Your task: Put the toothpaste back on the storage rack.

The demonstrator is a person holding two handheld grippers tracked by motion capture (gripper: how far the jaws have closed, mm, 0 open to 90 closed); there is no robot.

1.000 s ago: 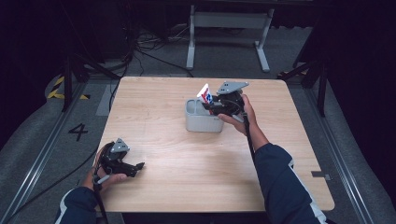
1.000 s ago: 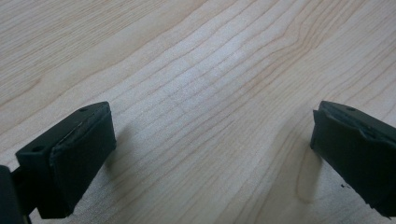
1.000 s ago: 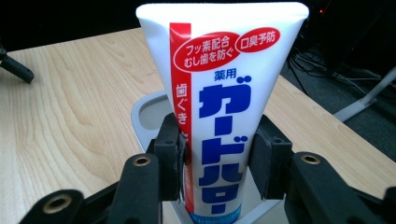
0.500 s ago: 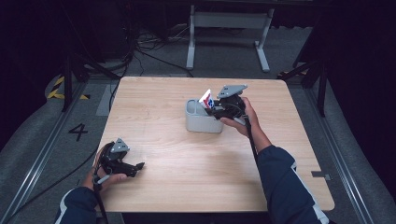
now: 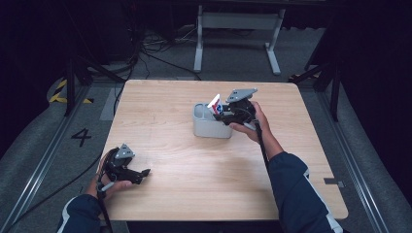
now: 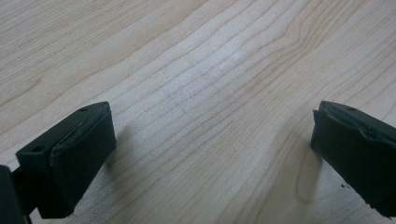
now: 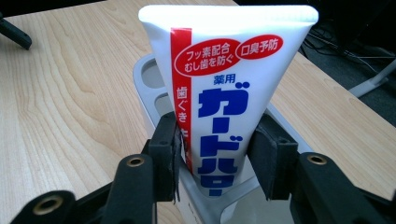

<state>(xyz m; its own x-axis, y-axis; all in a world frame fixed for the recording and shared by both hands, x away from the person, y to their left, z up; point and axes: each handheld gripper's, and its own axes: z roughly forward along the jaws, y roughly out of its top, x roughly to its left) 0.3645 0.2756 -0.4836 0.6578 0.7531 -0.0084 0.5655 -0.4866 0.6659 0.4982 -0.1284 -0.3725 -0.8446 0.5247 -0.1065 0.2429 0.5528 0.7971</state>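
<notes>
While right gripper [image 7: 217, 154] clamps toothpaste tube [image 7: 224, 93] over grey holder [image 5: 211, 127], left gripper [image 6: 210, 149] gapes wide.

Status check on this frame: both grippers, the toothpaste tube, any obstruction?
Right gripper shut on white toothpaste tube with red and blue print, tube upright in grey plastic holder. Left gripper open, low over bare wooden table. Nothing in the way.
</notes>
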